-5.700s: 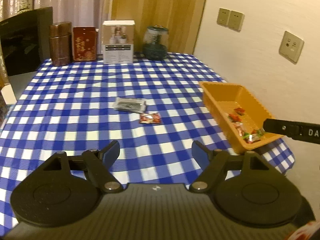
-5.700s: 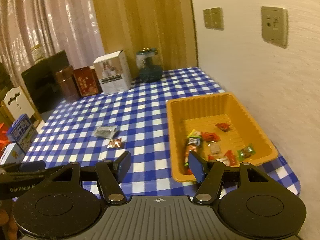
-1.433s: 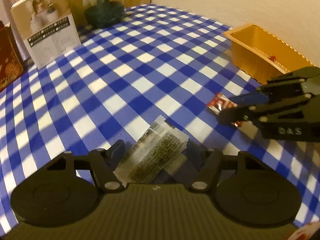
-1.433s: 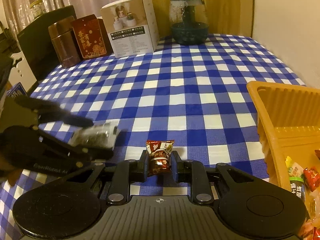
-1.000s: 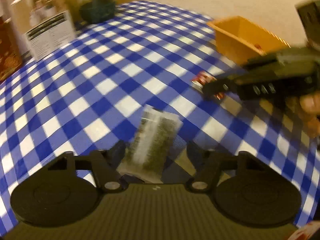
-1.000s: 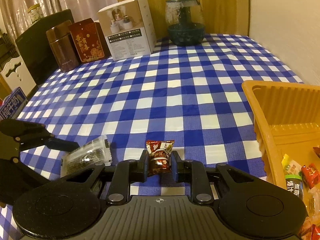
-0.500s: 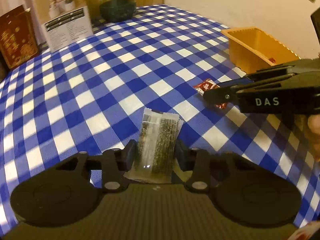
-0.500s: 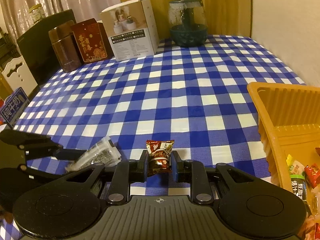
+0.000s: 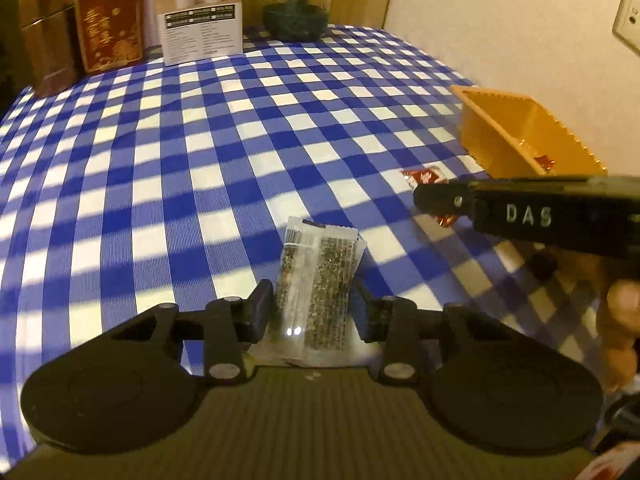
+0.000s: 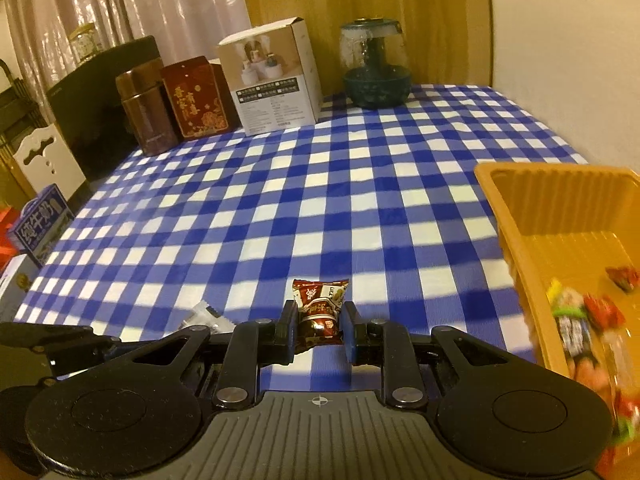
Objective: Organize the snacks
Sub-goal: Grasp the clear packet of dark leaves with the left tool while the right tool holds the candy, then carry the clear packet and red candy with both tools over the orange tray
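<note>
Left claw (image 9: pixel 312 310): clamped on the clear seaweed packet (image 9: pixel 318 280), one finger against each long side; the packet stands up out of the claw and is lifted off the checked cloth.
Seaweed packet from the right wrist view: only a pale corner (image 10: pixel 206 316) shows, just left of the right claw, beyond the dark body of the left claw (image 10: pixel 52 344).
Worktop (image 9: pixel 200 152): covered in a blue and white checked cloth, spreading ahead of both claws.
Far edge, ahead and left of the left claw: brown tin (image 9: pixel 46 52), then a red and gold box (image 9: pixel 110 24).
Far edge, straight ahead of the left claw: white carton (image 9: pixel 200 28) with printed text, and right of it a glass jar (image 9: pixel 298 4) with a dark green base.
Right claw (image 10: pixel 318 330): closed tight on the small red candy wrapper (image 10: pixel 320 310), whose top sticks out beyond the fingertips; the wrapper is off the cloth.
Right claw from the left wrist view: a black bar (image 9: pixel 520 212) marked DAS crossing in from the right, ahead and right of the left claw, with the red wrapper (image 9: pixel 424 176) at its tip.
Hand (image 9: pixel 620 332): partly in view below that bar, at the right edge.
Orange tray (image 10: pixel 516 232): on the cloth just right of the right claw, ahead and far right of the left claw; several wrapped sweets (image 10: pixel 576 316) lie in it, blurred.
</note>
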A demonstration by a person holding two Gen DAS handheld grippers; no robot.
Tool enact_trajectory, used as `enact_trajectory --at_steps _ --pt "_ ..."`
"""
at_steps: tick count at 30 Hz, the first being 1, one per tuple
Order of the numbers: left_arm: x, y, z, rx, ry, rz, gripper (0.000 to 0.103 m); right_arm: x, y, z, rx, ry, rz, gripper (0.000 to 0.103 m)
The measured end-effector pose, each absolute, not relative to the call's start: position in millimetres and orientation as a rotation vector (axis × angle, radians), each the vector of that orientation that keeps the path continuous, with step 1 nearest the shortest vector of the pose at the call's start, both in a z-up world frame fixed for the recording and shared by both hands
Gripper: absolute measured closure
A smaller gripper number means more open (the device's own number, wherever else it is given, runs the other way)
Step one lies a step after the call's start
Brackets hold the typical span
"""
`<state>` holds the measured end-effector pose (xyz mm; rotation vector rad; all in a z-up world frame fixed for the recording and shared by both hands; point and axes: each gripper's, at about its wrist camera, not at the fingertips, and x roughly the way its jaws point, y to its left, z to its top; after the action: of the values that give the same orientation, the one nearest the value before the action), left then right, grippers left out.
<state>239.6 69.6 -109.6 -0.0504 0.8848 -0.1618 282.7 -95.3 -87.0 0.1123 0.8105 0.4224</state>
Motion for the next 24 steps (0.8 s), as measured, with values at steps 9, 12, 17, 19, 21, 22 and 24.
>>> enact_trajectory --at_steps 9,12,17,19,21,22,24 --pt "172 61 -88 -0.166 0.839 -0.091 0.066 207 -118 -81 0.153 0.826 0.383 0.080" --pt "151 59 -82 -0.196 0.836 -0.072 0.066 185 -129 -76 0.159 0.826 0.363 0.080" --pt "121 48 -68 -0.208 0.827 -0.043 0.066 157 -142 -65 0.182 0.825 0.343 0.080" --pt "113 45 -63 -0.221 0.824 -0.036 0.066 147 -145 -59 0.180 0.816 0.345 0.080" --pt "106 40 -56 -0.221 0.815 -0.029 0.066 139 -148 -52 0.175 0.805 0.346 0.080" --pt "103 37 -53 -0.219 0.812 -0.027 0.066 136 -150 -49 0.173 0.800 0.345 0.080" --pt "97 32 -46 -0.221 0.803 -0.026 0.066 128 -153 -42 0.172 0.792 0.344 0.080"
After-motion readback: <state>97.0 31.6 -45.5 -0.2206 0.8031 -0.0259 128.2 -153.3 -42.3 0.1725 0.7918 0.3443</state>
